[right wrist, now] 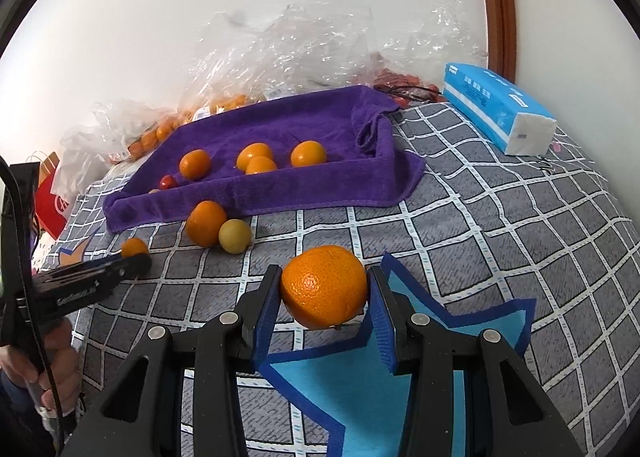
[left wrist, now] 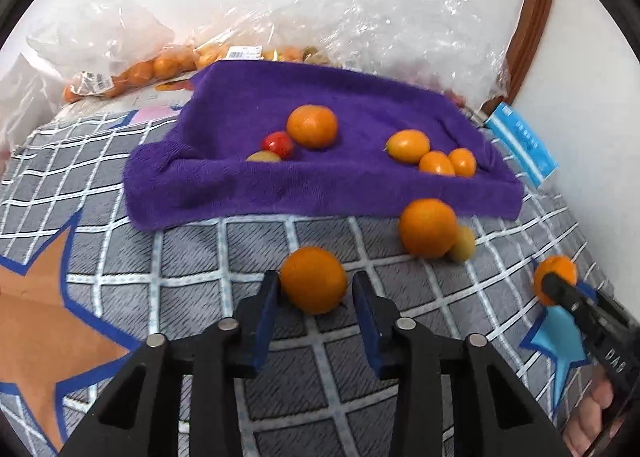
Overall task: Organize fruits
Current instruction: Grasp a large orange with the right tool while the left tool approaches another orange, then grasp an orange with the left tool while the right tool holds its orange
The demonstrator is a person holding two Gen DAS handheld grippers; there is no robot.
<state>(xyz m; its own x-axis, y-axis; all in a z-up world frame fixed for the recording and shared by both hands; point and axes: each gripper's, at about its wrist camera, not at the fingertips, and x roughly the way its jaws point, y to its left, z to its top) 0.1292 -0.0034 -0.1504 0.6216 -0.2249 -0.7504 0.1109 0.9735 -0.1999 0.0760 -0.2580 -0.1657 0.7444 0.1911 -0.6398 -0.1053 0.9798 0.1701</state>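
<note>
Left wrist view first: our left gripper (left wrist: 314, 297) has its fingers (left wrist: 267, 313) on either side of a mandarin (left wrist: 313, 279) sitting on the checked bedspread (left wrist: 192, 253). The left finger looks like it's touching the peel, but there's a sliver of gap on the right one, so we'd call it not properly clamped yet. If we lift now it could just roll out, and on this soft surface it might bump the loose mandarin and the yellowish fruit (left wrist: 462, 243) parked right at the purple towel's (left wrist: 240, 185) front edge. The towel already holds several oranges, kumquat-looking ones and a cherry tomato (left wrist: 277, 144); another small fruit is half hidden behind its fold. At the far right edge the other gripper is cut off.

Right wrist view: our right gripper (right wrist: 325, 289) is clenched on a big mandarin (right wrist: 324, 287), held clear above the bedspread. The grip sits near the fruit's middle, so squeezing harder risks bruising; a slip would drop it on the blue star patch (right wrist: 360, 385). The other gripper's tips hide part of its fruit here, and the bags (right wrist: 280, 53) at the back are too crinkled to read.
</note>
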